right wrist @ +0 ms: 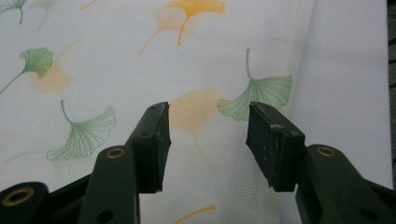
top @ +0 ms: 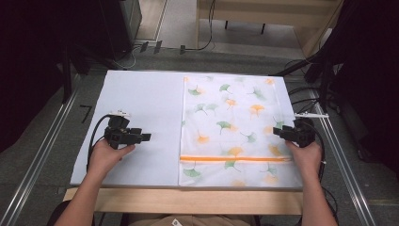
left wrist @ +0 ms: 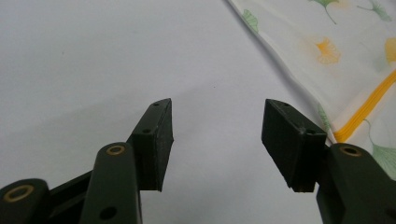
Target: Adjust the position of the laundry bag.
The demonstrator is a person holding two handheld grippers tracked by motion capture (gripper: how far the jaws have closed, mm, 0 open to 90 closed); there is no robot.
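Fingers (right wrist: 152,140) spread over the pillowcase (top: 235,127), lengthwise away from the person.

Left half of the white table (top: 136,122) lies bare; the left gripper (top: 147,137) has open surface on every side, with the leaf-print cloth's (top: 235,127) edge near, toward the table's middle. The cloth lies flat, so nothing upright blocks passage across it. The right gripper (top: 277,132) sits at the cloth's right edge, table rim just beyond.
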